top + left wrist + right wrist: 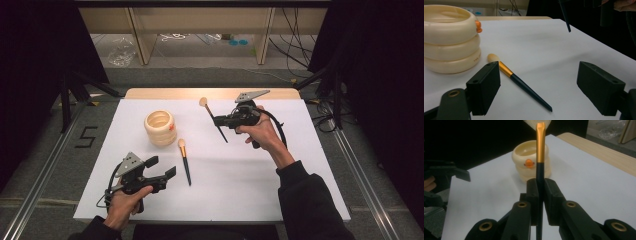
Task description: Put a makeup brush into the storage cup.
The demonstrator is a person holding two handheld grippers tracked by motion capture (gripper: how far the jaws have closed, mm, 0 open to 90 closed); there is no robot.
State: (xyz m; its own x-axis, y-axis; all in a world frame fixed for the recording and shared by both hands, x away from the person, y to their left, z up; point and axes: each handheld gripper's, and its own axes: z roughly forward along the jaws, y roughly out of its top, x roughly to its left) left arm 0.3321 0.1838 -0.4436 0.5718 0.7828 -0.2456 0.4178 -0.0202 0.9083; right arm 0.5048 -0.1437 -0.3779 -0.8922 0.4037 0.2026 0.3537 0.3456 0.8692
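My right gripper (pixel 223 120) is shut on a makeup brush (pixel 212 118) with a dark handle, a gold ferrule (pixel 540 143) and a pale tip, and holds it above the white table, bristles pointing away. In the right gripper view the handle stands clamped between the pads (pixel 533 195). A second, similar brush (pixel 185 161) lies flat on the table in front of a cream ringed cup (pixel 160 128) that bears an orange duck bill (pixel 529 163). My left gripper (pixel 162 168) is open near the table's front left, and the lying brush (pixel 520 82) rests just beyond its left jaw.
The white table top (pixel 240 175) ends at a wooden strip (pixel 210 93) along its far edge. Black curtains stand on both sides. Cables and a clear bag (pixel 120 52) lie on the floor beyond the table.
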